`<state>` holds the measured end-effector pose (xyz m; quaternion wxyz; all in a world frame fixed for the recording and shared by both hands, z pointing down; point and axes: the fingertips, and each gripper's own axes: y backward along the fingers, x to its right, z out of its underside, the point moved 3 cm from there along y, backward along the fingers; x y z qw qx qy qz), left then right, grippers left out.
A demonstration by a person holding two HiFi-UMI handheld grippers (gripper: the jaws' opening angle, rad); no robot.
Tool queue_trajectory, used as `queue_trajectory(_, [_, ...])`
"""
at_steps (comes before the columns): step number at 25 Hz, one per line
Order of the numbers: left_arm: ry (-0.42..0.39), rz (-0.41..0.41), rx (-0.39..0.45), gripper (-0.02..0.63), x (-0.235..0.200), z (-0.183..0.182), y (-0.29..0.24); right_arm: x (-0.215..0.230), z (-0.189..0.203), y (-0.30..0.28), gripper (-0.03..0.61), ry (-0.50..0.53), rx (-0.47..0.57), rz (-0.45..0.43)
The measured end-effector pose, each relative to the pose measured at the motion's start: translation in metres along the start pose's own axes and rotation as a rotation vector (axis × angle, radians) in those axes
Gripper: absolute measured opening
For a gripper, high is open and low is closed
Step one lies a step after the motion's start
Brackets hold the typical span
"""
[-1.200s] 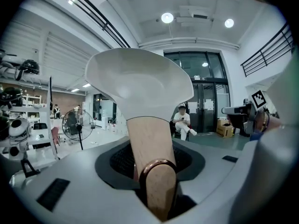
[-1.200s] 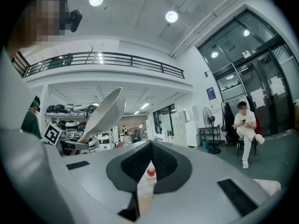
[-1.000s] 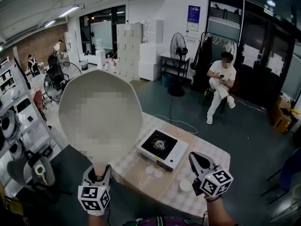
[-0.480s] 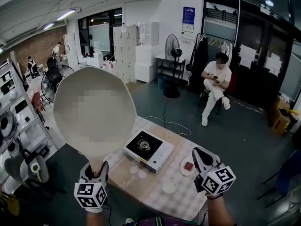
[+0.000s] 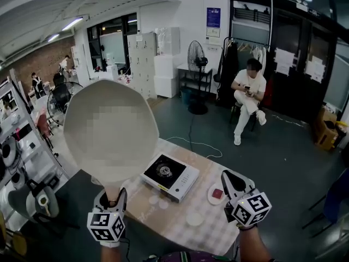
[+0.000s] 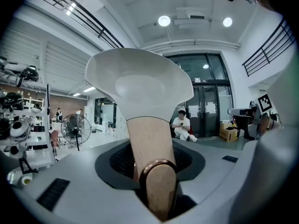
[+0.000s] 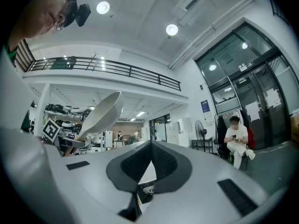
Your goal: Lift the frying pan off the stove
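Leverage is the danger: the left gripper's [image 5: 110,198] jaws clamp only the wooden handle [image 6: 150,146], the frying pan [image 5: 112,130] raised well clear of the stove [image 5: 170,176], so it may twist loose. The right gripper's [image 5: 229,180] jaws are together, empty.

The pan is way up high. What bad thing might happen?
The left claw holds the frying pan only by its wooden handle, so the heavy end might tip or slip. If it falls, it could hit the stove or the small dishes on the table.

Lab/workshop: equip. shelves [image 5: 12,113]; lockers [image 5: 143,59]; floor fan [image 5: 195,56]
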<state>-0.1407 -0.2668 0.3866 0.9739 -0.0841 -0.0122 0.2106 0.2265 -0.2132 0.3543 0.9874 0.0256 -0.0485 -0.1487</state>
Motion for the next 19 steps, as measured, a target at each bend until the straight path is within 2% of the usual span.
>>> queue_trajectory(5, [-0.016, 0.004, -0.013, 0.198, 0.002, 0.000, -0.008, 0.001, 0.001, -0.005, 0.006, -0.002, -0.009, -0.011])
queue_trajectory(19, [0.002, 0.011, -0.029, 0.198, -0.008, 0.008, -0.010, -0.001, 0.012, -0.015, 0.006, -0.017, -0.017, -0.007])
